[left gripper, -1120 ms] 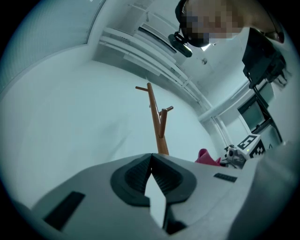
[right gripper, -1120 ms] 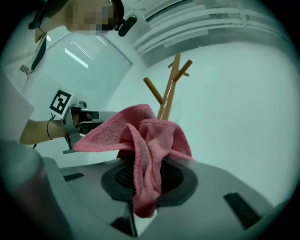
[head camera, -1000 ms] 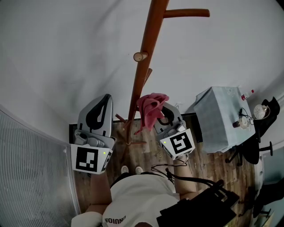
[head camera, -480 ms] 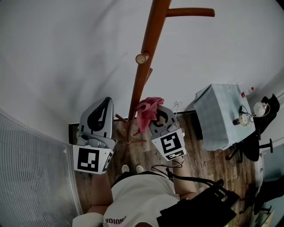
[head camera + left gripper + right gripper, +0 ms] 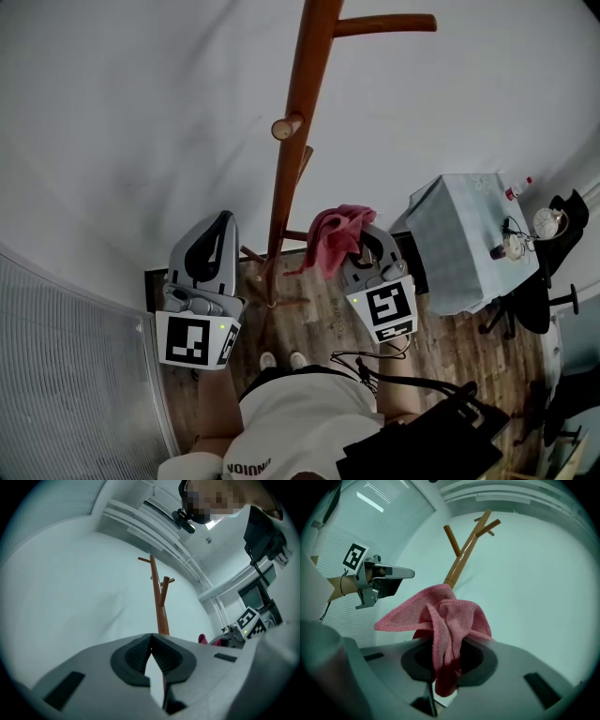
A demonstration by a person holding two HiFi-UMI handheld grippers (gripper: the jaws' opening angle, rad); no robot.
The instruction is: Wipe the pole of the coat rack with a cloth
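Right gripper (image 5: 356, 246): jaws clamped on pink cloth (image 5: 336, 232), just right of the coat rack pole (image 5: 287, 169), seemingly not touching. Left gripper (image 5: 221, 225): jaws together, empty. Step: approach. Next: press cloth onto pole.

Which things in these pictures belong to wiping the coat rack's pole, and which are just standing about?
For the job:
- coat rack pole
- pink cloth
- right gripper, shut on the cloth

Just about:
- covered table
- small bottle on it
- black chair
- left gripper, shut and empty
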